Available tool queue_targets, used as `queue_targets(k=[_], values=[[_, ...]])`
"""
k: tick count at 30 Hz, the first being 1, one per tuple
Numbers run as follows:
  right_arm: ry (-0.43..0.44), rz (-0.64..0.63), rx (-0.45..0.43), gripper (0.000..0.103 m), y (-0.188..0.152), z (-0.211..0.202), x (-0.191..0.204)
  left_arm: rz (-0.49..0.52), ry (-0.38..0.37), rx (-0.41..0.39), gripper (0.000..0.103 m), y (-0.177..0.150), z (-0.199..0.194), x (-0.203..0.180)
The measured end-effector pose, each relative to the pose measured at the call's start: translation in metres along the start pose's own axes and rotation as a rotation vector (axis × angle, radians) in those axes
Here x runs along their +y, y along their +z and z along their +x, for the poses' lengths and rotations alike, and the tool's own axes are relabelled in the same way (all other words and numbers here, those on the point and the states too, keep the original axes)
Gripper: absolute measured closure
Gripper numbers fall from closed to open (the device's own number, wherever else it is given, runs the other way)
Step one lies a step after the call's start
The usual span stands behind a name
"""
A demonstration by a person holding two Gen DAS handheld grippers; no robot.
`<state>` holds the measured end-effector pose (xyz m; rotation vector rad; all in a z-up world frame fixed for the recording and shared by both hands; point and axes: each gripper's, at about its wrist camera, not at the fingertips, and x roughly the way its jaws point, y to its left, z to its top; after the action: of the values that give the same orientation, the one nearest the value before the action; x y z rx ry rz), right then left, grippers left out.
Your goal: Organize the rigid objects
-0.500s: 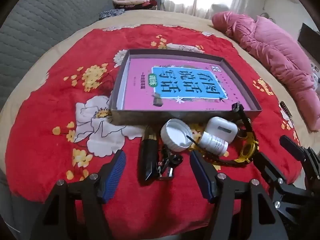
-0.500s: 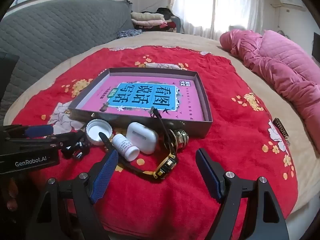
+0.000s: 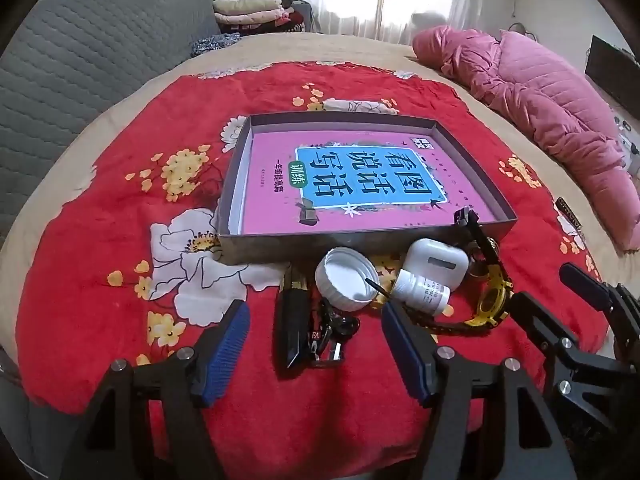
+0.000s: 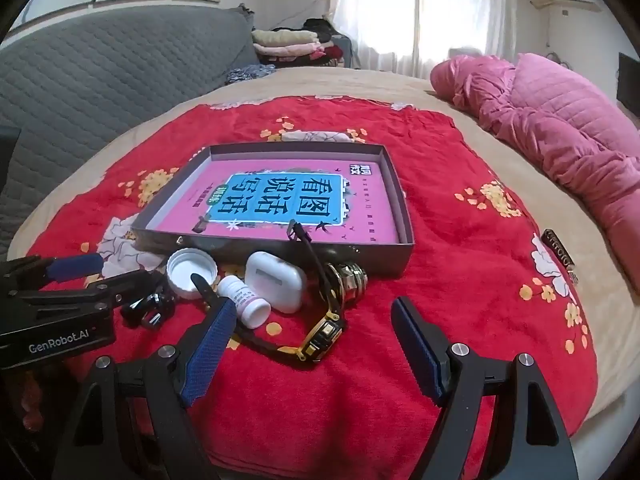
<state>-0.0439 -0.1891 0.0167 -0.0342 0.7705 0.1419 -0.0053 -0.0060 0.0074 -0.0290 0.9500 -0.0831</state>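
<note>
on left tool (image 4: 76,268): "genrobot.ai"; book (image 3: 360,184) in box (image 3: 360,240).

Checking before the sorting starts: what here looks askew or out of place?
The small white bottle lies on its side. Its cap sits apart, upturned. The yellow watch has one strap end propped over the near wall of the gray box. Nothing looks spilled or broken.
</note>
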Motion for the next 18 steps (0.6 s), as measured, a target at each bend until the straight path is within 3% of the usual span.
queue_targets(k=[18], values=[[-0.004, 0.005, -0.004, 0.022, 0.0027, -0.0011, -0.0003, 0.022, 0.01, 0.003, 0.036, -0.0009, 0.0006, -0.0021]])
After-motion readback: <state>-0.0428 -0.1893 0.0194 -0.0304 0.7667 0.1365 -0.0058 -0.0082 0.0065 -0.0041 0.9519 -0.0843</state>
